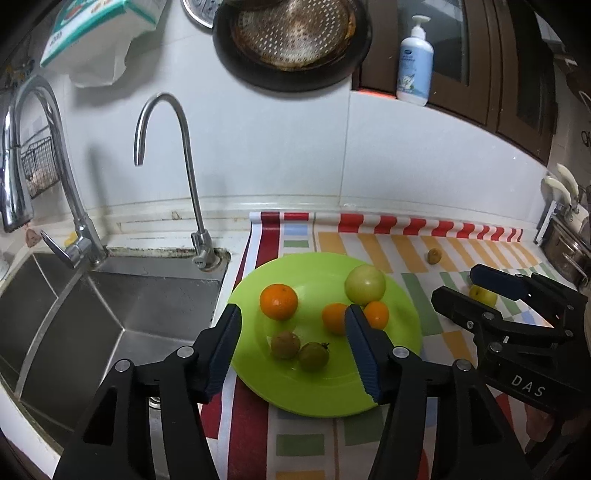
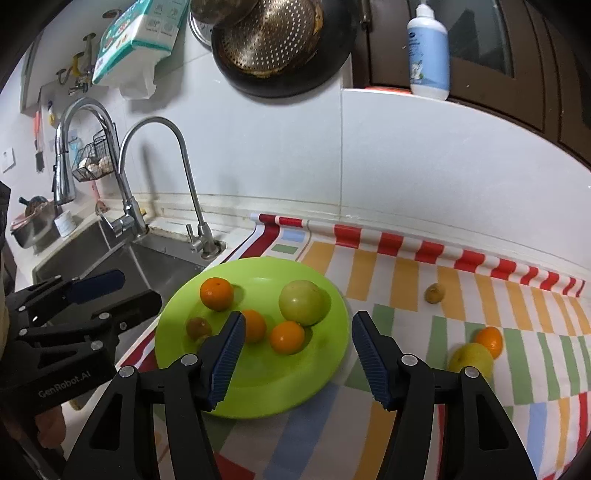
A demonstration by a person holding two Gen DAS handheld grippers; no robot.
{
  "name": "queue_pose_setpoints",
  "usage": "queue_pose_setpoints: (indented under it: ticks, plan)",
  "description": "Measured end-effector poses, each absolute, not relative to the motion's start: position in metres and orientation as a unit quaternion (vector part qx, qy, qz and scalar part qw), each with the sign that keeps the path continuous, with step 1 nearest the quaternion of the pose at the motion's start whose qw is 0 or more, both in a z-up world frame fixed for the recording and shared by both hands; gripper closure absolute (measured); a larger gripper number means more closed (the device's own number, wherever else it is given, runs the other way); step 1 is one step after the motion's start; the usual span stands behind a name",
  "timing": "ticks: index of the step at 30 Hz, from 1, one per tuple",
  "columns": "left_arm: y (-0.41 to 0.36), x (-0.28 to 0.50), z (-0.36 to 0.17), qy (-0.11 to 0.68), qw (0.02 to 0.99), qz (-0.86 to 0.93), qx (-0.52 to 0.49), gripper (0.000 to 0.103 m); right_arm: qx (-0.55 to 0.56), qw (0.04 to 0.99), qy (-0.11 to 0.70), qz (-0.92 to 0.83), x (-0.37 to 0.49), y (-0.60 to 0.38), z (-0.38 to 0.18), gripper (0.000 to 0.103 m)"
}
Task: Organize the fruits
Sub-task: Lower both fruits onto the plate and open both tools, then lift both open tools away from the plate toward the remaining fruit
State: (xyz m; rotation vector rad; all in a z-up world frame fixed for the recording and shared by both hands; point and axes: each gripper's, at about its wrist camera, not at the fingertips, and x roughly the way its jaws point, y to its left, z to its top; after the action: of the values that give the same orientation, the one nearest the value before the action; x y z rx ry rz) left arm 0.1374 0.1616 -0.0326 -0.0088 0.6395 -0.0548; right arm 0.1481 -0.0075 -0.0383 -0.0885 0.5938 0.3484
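Six fruits sit on the green plate (fingers spread above).

A: Wall?
B: White tiled wall across the back, a dark pan with a perforated strainer hung at 12 o'clock, tissue pack at 11.

A: Left side?
B: Steel sink at 8 o'clock, two chrome faucets: thin one at its back rim, big pull-down at 9. Wire basket on the wall beyond.

A: Counter?
B: Striped cloth in red, orange, green, blue, rolled along the wall.

A: Right?
B: Dark wood cabinet at 1 o'clock, soap bottle on the ledge before it. Steel pot at 3.
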Motion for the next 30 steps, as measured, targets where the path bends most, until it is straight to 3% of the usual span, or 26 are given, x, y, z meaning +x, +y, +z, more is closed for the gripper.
queue_pose_setpoints:
  ticks: [6,17,30]
  plan:
    - [0.151,0.120,-0.021,0.300,0.953,-0.034,0.000,0.038,-0.035,0.947,0.278,0.156,0.127,-0.021,-0.027,0.037]
    - [0.130,0.093,-0.004,0.276,0.960,-0.047,0.009,0.027,-0.026,0.956,0.262,0.131,0.093,-0.048,-0.015,0.037]
    - [0.097,0.079,0.009,0.254,0.965,-0.065,0.014,0.021,-0.024,0.964,0.244,0.101,0.071,-0.084,-0.002,0.037]
